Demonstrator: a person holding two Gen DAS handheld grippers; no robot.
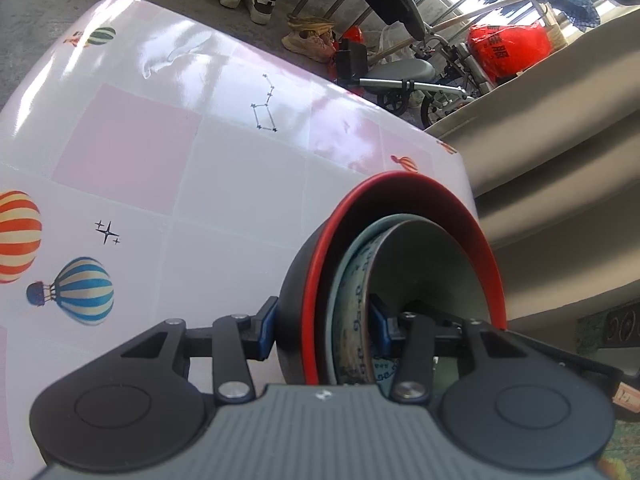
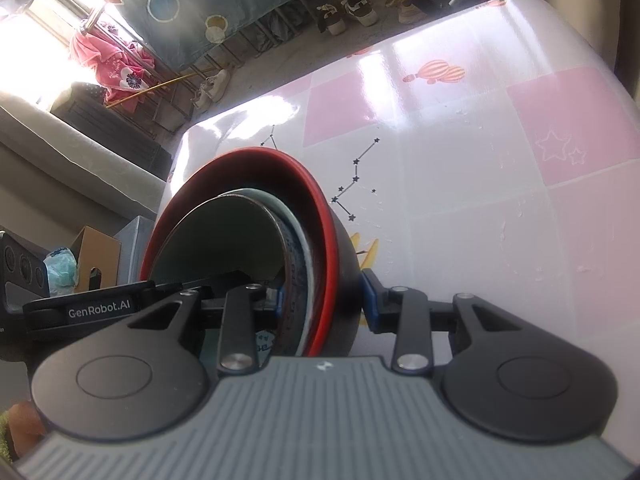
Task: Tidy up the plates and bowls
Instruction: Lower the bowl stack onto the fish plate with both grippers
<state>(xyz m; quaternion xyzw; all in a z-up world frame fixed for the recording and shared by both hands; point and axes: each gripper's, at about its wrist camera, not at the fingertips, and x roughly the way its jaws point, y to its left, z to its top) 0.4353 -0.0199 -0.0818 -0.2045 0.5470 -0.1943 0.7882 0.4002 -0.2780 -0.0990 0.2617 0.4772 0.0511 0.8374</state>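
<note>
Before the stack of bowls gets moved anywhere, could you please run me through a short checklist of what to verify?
1. Left gripper clamped across the walls of the red-rimmed black bowl and the blue patterned bowl: ok.
2. Right gripper clamped on the opposite side: ok.
3. Patterned bowl nested inside the black bowl: ok.
4. Another dish nested innermost: seated, ok.
5. Stack clear of the checked tablecloth: cannot tell.
6. Bare cloth nearby for a set-down: ok.
</note>
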